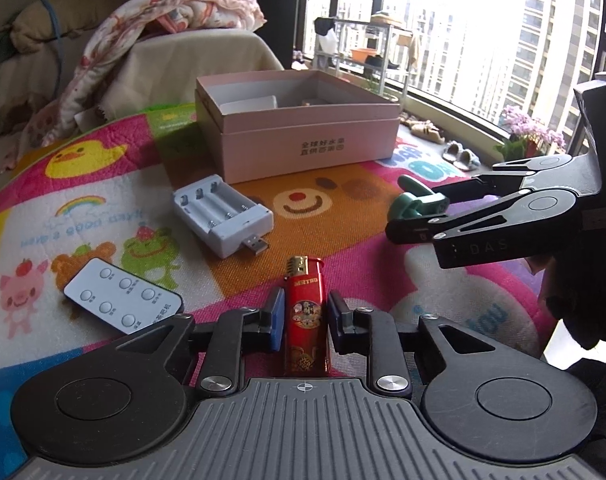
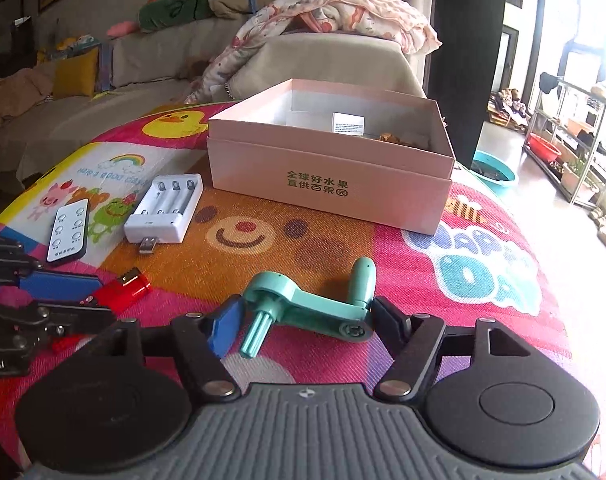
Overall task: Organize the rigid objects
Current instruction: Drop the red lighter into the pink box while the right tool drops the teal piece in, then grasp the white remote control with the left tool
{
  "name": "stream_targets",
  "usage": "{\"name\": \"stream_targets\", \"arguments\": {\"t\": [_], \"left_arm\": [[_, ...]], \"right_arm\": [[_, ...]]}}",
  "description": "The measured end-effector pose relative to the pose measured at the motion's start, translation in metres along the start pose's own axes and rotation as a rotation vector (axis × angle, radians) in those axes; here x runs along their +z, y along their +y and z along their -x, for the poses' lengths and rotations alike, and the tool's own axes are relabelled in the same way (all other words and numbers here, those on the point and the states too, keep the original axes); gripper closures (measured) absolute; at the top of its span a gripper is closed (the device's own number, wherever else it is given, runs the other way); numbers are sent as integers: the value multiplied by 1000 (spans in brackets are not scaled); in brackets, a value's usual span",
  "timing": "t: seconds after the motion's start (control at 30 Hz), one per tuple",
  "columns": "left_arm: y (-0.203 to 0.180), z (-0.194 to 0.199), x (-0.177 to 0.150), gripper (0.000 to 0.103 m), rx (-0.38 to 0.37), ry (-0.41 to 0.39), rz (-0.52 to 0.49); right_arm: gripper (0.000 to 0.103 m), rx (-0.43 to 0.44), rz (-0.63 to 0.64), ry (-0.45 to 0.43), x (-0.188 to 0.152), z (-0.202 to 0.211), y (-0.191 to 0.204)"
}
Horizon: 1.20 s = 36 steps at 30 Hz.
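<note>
A cartoon play mat [image 2: 303,248] carries a pink box [image 2: 327,184], charger [image 2: 165,210], remote [image 2: 67,230], lighter [image 1: 306,320] and teal crank [image 2: 315,304].

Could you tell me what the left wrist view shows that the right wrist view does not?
Only the left wrist view shows the red lighter at full length, lying between the open fingers of the left tool, plus purple flowers on the windowsill. Only the right wrist view shows the whole teal crank handle between the open fingers of the right tool, and a teal basin on the floor. Both show the pink box, battery charger, remote and play mat.
</note>
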<state>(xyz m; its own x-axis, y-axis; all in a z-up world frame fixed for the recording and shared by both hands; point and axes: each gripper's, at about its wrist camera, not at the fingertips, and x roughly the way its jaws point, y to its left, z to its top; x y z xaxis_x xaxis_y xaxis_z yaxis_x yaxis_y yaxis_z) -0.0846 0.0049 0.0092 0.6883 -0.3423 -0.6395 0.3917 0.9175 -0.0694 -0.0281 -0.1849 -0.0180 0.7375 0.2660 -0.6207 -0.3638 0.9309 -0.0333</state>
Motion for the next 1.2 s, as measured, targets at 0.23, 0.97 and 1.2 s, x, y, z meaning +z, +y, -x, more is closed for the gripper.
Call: {"name": "stream_targets", "arguments": {"t": [0.23,0.97,1.2], "left_arm": [[7,35,111,77,-71,-253,-35],[89,-114,178,76,-71,-120,221],[104,-21,122,76,117,-228,211]], "right_arm": [[33,-101,8,-254,48,59,-36],[24,-79,36,-190,121,-49,-55],[17,-86,115,-233,71,-10,-28]]}}
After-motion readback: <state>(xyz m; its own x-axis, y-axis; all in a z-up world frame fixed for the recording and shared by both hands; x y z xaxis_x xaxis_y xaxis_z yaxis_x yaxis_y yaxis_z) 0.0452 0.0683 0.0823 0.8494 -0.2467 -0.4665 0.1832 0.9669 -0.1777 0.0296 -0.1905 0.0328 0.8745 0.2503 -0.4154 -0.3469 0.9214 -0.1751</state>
